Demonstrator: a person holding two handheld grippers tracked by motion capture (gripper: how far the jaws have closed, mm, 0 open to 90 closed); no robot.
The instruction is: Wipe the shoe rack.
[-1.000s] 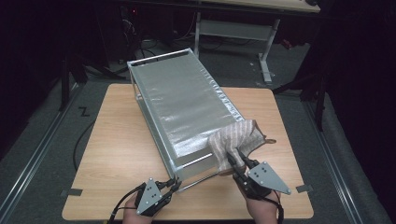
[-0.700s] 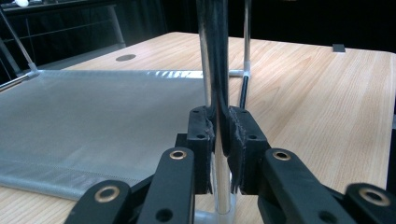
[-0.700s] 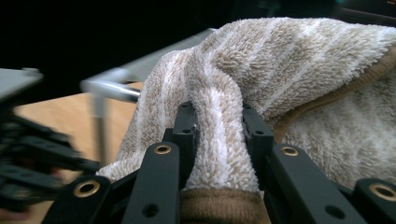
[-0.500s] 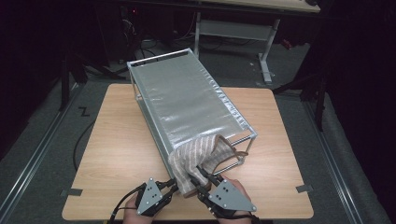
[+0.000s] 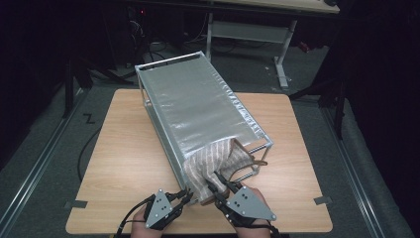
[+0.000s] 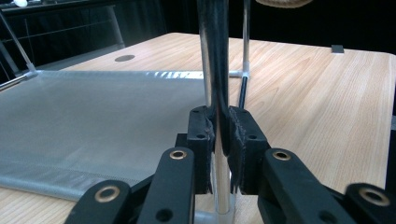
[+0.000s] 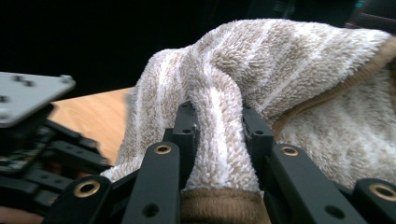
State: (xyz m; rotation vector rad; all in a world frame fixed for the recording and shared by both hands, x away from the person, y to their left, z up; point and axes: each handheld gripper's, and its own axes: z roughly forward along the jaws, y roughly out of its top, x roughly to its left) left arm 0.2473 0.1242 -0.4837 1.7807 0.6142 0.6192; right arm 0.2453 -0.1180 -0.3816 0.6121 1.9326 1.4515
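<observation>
The rack (image 5: pixel 198 106) stands slanted on the table (image 5: pixel 119 158), with a grey mesh sheet (image 5: pixel 193 99) stretched over its top. The towel (image 5: pixel 218 161) hangs over the near end of the rack, at the corner closest to the person.

The left gripper (image 5: pixel 187 197) is closed on the post (image 6: pixel 215 70) at the near corner of the rack; in the left gripper view its two pads clamp this shiny metal post from both sides, and the mesh lies to the left of it. This gripper is at the same place as in both earlier pictures, with the same grip.

The right gripper (image 5: pixel 218 184) is closed on the towel. In the right gripper view (image 7: pixel 218 140) a thick fold of the striped cloth is pinched between the jaws, with the brown hem just below them.

One second ago the right gripper held the towel at the right side of the rack's near end, well apart from the left gripper. Half a second ago it was already more to the left, and the towel with it. Now the two grippers are near each other, and the towel covers the near left part of the end. The bars (image 5: pixel 255 153) at the right of the end are bare now.
</observation>
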